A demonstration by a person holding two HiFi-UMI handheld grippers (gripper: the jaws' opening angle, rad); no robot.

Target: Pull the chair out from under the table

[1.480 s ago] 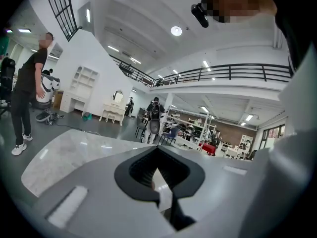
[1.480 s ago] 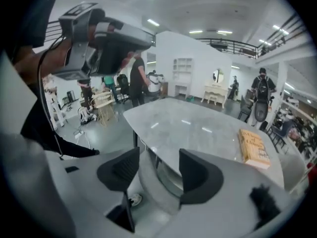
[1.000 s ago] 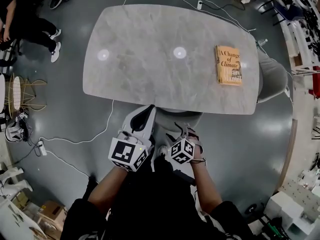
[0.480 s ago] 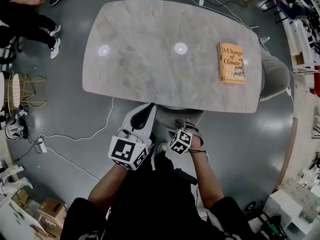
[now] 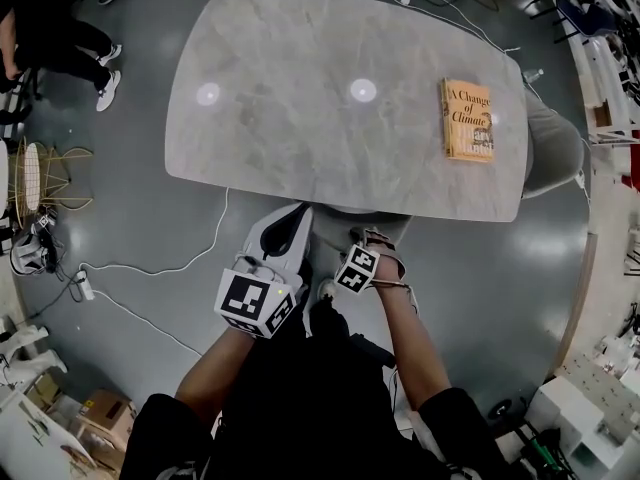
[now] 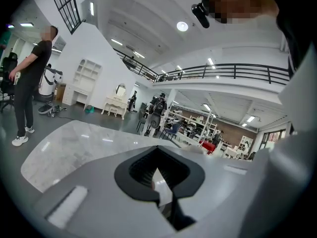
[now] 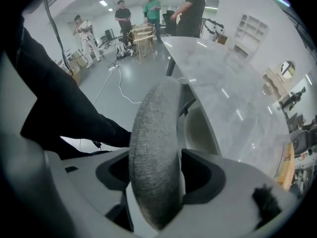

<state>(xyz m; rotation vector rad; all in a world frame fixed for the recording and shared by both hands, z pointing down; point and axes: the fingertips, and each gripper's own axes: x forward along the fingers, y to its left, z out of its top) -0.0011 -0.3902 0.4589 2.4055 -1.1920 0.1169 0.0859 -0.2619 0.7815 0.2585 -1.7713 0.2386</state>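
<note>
Right gripper (image 5: pixel 370 251) is clamped on the grey chair backrest (image 7: pixel 154 148), lower centre at the marble table (image 5: pixel 300 118) edge, and has moved nearer that edge than 1 s ago. Left gripper (image 5: pixel 287 228) sits beside it, jaws together and empty.

most of the chair (image 5: pixel 350 230) is hidden beneath the table (image 5: pixel 300 138); only a grey strip of it shows past the near edge. a second grey seat (image 5: pixel 552 153) at the table's right end is half covered by the tabletop. a bystander (image 5: pixel 58 40) at the top left is cut off by the picture's edge. the smaller print on the book (image 5: pixel 467 120) is too small to read.
</note>
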